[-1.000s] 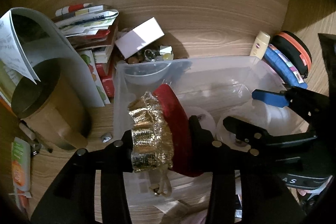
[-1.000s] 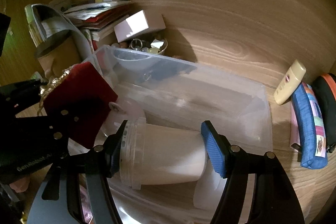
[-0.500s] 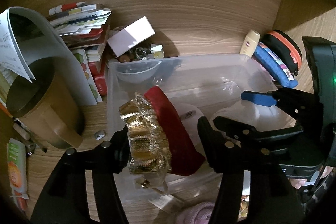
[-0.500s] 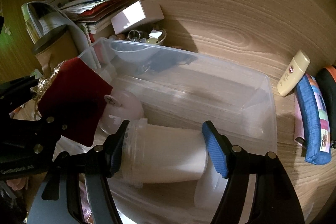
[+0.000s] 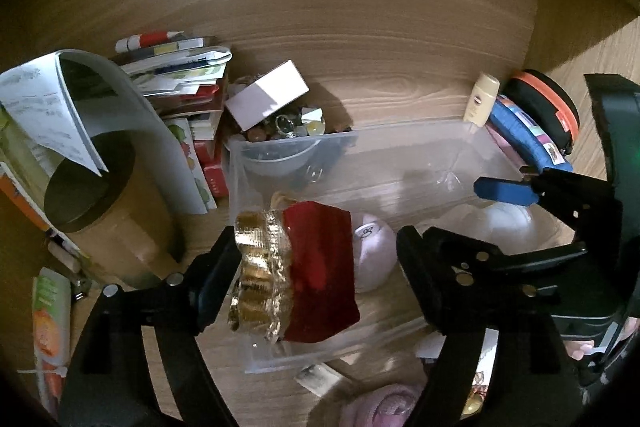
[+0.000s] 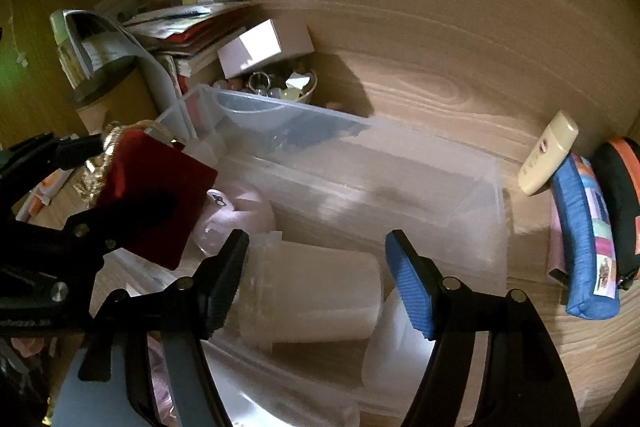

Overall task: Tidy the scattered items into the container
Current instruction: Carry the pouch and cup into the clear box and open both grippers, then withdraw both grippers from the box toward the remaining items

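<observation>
Left wrist: pouch point(image 5: 316, 267) between opening tool point(image 5: 320, 259)

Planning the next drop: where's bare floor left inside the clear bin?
Free: the far strip of the clear bin, along its back wall out to the right end. Crowded: the near-left corner, with the red pouch, pink ball and white tub. Left gripper is opening around the pouch.

Red pouch point(image 5: 320, 275) with gold trim, clear container point(image 5: 400, 155), possibly pale-pink ball point(image 5: 374, 255)
</observation>
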The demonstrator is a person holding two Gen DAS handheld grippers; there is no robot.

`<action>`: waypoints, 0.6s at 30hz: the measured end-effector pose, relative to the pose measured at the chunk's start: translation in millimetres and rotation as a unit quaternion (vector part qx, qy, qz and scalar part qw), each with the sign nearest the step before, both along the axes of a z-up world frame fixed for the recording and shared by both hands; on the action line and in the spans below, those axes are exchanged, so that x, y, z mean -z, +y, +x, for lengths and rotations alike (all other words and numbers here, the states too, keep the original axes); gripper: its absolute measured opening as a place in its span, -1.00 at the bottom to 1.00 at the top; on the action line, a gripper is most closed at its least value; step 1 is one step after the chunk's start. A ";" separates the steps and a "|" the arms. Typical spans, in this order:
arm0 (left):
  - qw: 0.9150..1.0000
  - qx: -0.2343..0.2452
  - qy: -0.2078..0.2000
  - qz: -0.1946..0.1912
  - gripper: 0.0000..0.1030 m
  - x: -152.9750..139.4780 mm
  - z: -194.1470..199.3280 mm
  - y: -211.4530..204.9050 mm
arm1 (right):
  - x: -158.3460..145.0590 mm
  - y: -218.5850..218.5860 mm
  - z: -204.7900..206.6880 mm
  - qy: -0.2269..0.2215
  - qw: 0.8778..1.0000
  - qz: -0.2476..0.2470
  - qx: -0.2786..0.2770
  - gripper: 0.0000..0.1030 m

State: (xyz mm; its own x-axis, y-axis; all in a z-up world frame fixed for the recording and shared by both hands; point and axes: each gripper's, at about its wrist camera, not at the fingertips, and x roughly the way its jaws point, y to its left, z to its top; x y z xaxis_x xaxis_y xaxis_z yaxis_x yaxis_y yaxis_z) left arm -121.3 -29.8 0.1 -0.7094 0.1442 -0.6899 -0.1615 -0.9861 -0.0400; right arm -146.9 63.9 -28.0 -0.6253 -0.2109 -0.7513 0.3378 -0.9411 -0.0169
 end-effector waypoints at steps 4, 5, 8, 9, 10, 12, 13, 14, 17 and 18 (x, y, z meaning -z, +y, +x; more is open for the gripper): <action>1.000 -0.002 0.007 0.011 0.79 -4.1 6.9 -4.6 | -11.4 4.7 8.0 0.019 1.000 -0.007 0.004 0.42; 1.000 -0.003 0.009 0.017 0.85 -5.1 9.4 -6.3 | -13.8 5.2 9.2 0.025 1.000 -0.008 0.006 0.46; 1.000 -0.006 0.009 0.025 0.86 -7.3 13.7 -10.2 | -23.0 7.7 17.6 0.045 0.999 -0.003 0.012 0.57; 1.000 -0.008 0.009 0.025 0.86 -7.5 15.4 -10.5 | -25.4 8.0 20.8 0.049 0.999 -0.003 0.015 0.57; 1.000 -0.008 0.008 0.026 0.86 -7.8 17.8 -10.2 | -28.0 9.0 24.9 0.053 0.998 -0.004 0.017 0.57; 1.000 -0.007 0.006 0.026 0.86 -8.7 21.6 -9.1 | -31.5 11.0 30.7 0.059 0.998 -0.007 0.019 0.57; 1.000 -0.007 0.006 0.026 0.86 -9.6 23.6 -9.2 | -34.1 12.3 36.0 0.066 0.998 -0.010 0.022 0.57; 1.000 -0.006 0.007 0.025 0.86 -10.9 26.5 -9.8 | -36.2 13.1 39.6 0.070 0.997 -0.011 0.022 0.58; 1.000 -0.004 0.009 0.022 0.86 -12.8 33.9 -8.1 | -40.4 16.2 50.0 0.081 0.996 -0.013 0.025 0.59; 1.000 -0.003 0.011 0.022 0.86 -13.3 37.3 -7.8 | -41.8 16.6 54.8 0.086 0.996 -0.012 0.027 0.59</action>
